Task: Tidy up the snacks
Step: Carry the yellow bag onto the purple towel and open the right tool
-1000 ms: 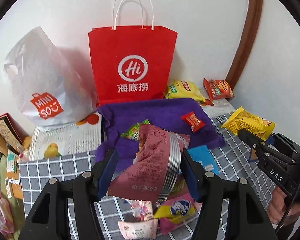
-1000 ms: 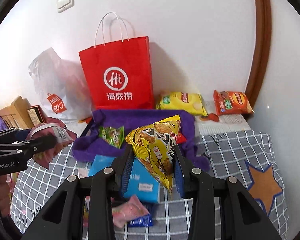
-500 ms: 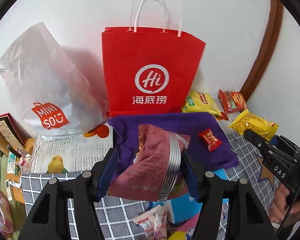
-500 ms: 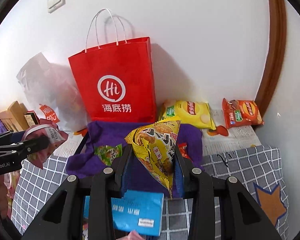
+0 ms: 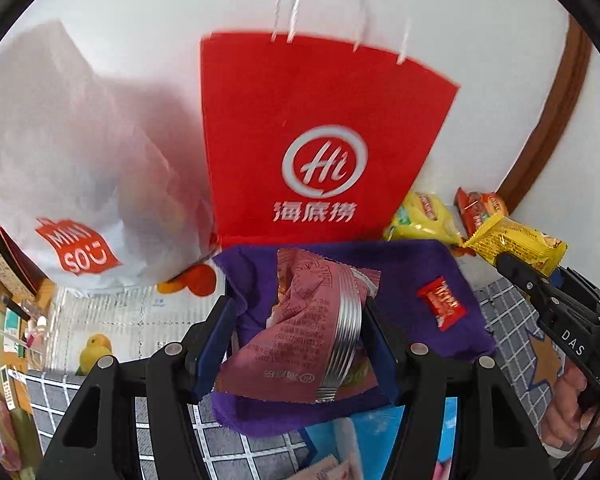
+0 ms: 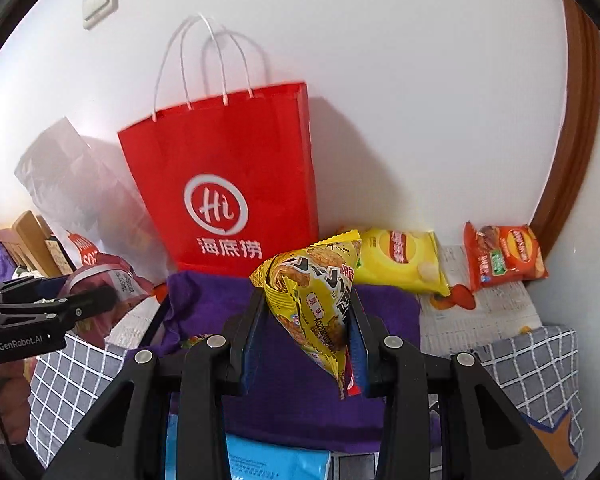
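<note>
My left gripper [image 5: 296,340] is shut on a pink snack packet [image 5: 300,332] and holds it above the purple cloth [image 5: 412,280], in front of the red paper bag [image 5: 320,140]. My right gripper [image 6: 306,320] is shut on a yellow triangular snack packet [image 6: 320,296], held over the purple cloth [image 6: 292,392] before the red paper bag [image 6: 228,176]. The left gripper with the pink packet [image 6: 108,280] shows at the left of the right wrist view. The right gripper with the yellow packet [image 5: 516,244] shows at the right of the left wrist view.
A white MINISO plastic bag [image 5: 72,152] leans left of the red bag. A yellow chips bag [image 6: 400,256] and an orange-red chips bag [image 6: 504,256] lie by the wall. A small red candy [image 5: 440,304] lies on the cloth. A blue packet [image 6: 276,460] lies on the checked tablecloth [image 6: 540,360].
Both grippers have moved forward toward the red bag with their packets still held. The loose snacks at the near edge have dropped out of view.
</note>
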